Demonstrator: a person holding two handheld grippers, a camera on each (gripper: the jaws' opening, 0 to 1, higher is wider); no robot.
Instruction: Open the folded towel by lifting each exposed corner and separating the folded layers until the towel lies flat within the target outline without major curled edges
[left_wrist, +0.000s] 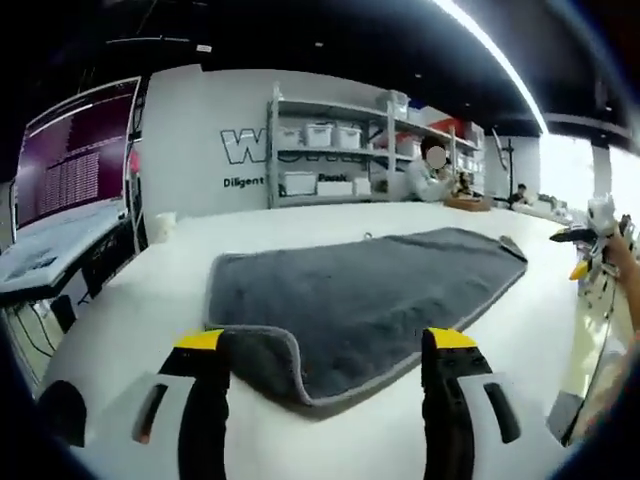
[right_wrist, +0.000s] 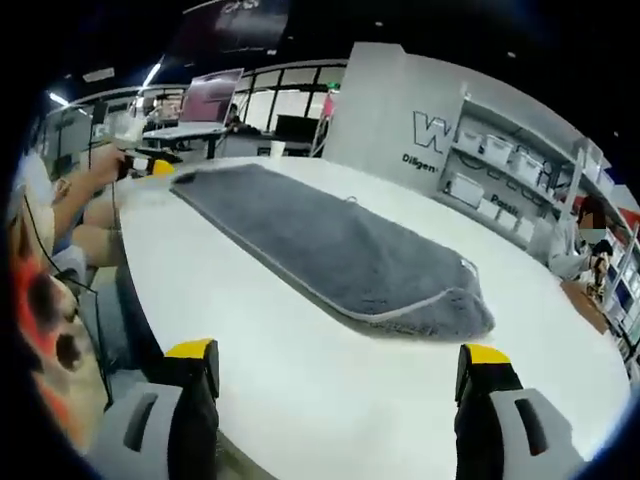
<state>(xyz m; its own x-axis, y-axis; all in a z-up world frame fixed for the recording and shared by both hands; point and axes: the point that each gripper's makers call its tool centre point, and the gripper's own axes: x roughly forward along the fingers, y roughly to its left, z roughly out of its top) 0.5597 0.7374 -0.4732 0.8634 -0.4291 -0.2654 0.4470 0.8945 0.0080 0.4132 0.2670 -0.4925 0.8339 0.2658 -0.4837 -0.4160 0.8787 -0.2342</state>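
Item: one grey towel (left_wrist: 370, 290), lying lengthwise on one white bench (left_wrist: 130, 310), still folded along its length into a long narrow strip with a pale piped edge. In the left gripper view we see its near corner doubled, the upper layer's edge curling down to the layer beneath, just ahead of and between the jaws. In the right gripper view the towel (right_wrist: 320, 250) runs away from its rounded near end, which lies a little beyond the jaws. No target outline can be made out on the bench. We judge the task barely begun: no corner is lifted, no layer separated, and the whole unfolding and flattening is left. Grippers, two: the left gripper (left_wrist: 330, 350) has its jaws spread wide and holds nothing, the towel corner lying in the gap but not pinched; the right gripper (right_wrist: 340, 365) is likewise wide apart and empty over bare bench. In the left gripper view we also see the other gripper (left_wrist: 585, 250) at the far right, held by a hand. Background, counted: one shelving unit (left_wrist: 330, 150) with several white bins, one large screen (left_wrist: 75, 160), one seated person at the far bench.
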